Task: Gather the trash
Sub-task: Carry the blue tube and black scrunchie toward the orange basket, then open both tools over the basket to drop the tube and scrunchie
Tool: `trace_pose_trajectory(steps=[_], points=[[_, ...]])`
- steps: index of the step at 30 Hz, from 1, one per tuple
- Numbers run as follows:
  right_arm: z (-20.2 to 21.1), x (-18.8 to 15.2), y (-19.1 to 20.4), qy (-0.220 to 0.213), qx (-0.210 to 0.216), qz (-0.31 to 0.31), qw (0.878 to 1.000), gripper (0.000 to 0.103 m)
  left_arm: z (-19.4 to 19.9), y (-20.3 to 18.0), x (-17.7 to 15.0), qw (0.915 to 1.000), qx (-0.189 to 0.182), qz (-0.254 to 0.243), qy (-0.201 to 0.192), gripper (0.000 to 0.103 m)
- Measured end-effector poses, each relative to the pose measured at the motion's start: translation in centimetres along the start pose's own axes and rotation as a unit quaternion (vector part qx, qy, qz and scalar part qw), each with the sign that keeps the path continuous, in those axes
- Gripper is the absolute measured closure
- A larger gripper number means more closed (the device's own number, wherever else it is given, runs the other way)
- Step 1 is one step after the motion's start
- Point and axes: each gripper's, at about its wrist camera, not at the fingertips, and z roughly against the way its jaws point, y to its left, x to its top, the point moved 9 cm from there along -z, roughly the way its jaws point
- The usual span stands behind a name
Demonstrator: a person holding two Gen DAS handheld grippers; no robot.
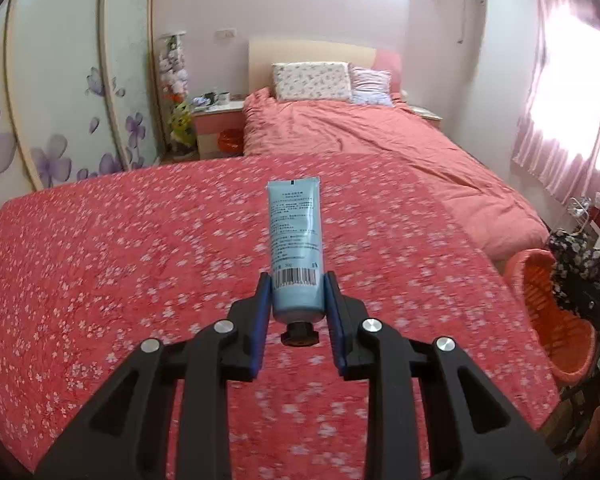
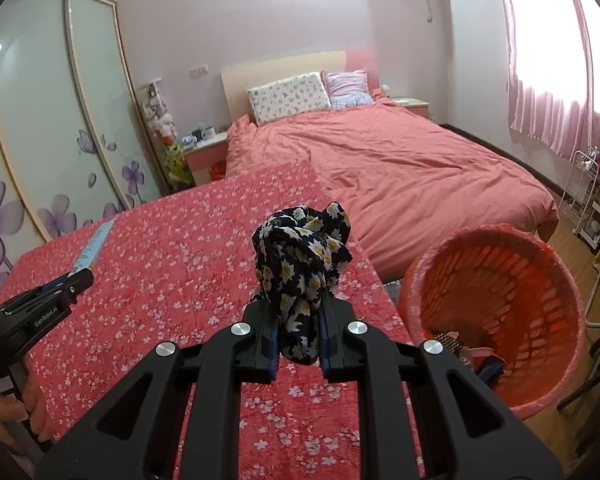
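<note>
My left gripper [image 1: 298, 294] is shut on a light blue tube [image 1: 296, 236] with a black cap, held above the red floral tablecloth [image 1: 140, 260]. In the right wrist view the left gripper [image 2: 78, 276] and the tube [image 2: 96, 246] show at the far left. My right gripper [image 2: 298, 320] is shut on a crumpled black cloth with yellow-white flowers [image 2: 300, 264], held above the table's right side. An orange trash basket [image 2: 496, 316] lined with a bag stands on the floor right of the table; it also shows in the left wrist view [image 1: 548, 312].
A bed with a salmon duvet [image 2: 400, 172] lies beyond the table. Some items lie at the basket's bottom [image 2: 472, 354]. A wardrobe with flower-printed doors [image 1: 60, 100] is on the left, a nightstand [image 1: 216, 120] by the bed, a wire rack [image 2: 592, 196] under the curtained window.
</note>
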Motion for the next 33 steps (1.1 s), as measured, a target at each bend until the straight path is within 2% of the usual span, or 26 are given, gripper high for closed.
trace_pose_trajectory(steps=[19,33], points=[[3.8,0.8,-6.6,-0.053,-0.034,-0.039,0.997,0.088,3.7,-12.8,1.6,0.9944,-0.079,-0.064,-0.027,0.077],[4.9,0.2,-14.0,-0.062,-0.078,-0.084,0.992,0.088,3.2,-24.6,0.0,0.9806,-0.164,-0.107,-0.012,0.077]])
